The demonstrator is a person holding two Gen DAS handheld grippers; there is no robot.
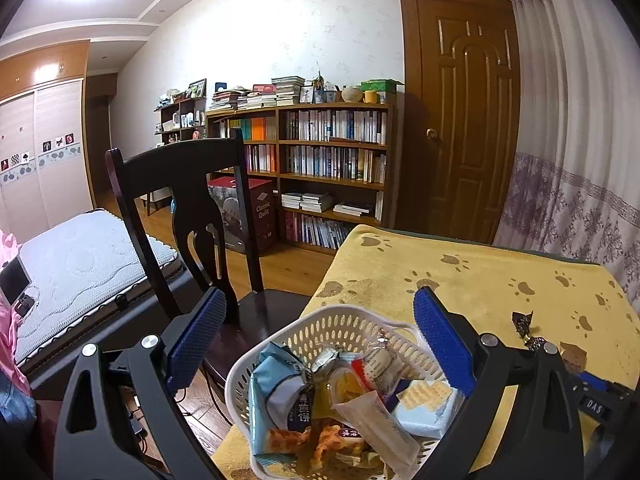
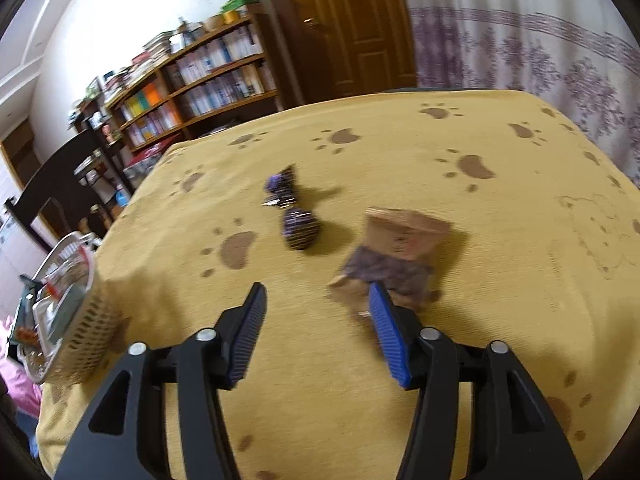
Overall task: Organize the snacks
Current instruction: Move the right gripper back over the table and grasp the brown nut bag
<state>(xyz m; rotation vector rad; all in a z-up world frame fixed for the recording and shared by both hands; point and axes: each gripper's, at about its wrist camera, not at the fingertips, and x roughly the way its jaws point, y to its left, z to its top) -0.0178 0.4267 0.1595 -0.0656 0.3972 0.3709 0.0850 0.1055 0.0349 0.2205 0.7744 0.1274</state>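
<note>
Snacks half gathered on the yellow worktop (image 2: 360, 360).

Left tongs (image 1: 316, 344) gape wide over the white basket (image 1: 320, 328) of packets; right tongs (image 2: 316, 312) hang open, empty, near a purple candy (image 2: 300, 230) and brown packet (image 2: 394, 252).

We see our left gripper (image 1: 320, 320) with its 2 blue ribbed pads (image 1: 198, 340) spread wide above a white perforated plastic basket (image 1: 320, 330). The basket sits at the corner of a table draped in a yellow paw-print cloth (image 1: 480, 272) and is heaped with wrapped snacks, among them a pale blue packet (image 1: 276, 392) and a cracker pack (image 1: 426, 394). A dark foil-wrapped candy (image 1: 526, 330) lies on the cloth to the right. Beside the table stands a dark wooden chair (image 1: 184, 184).
</note>
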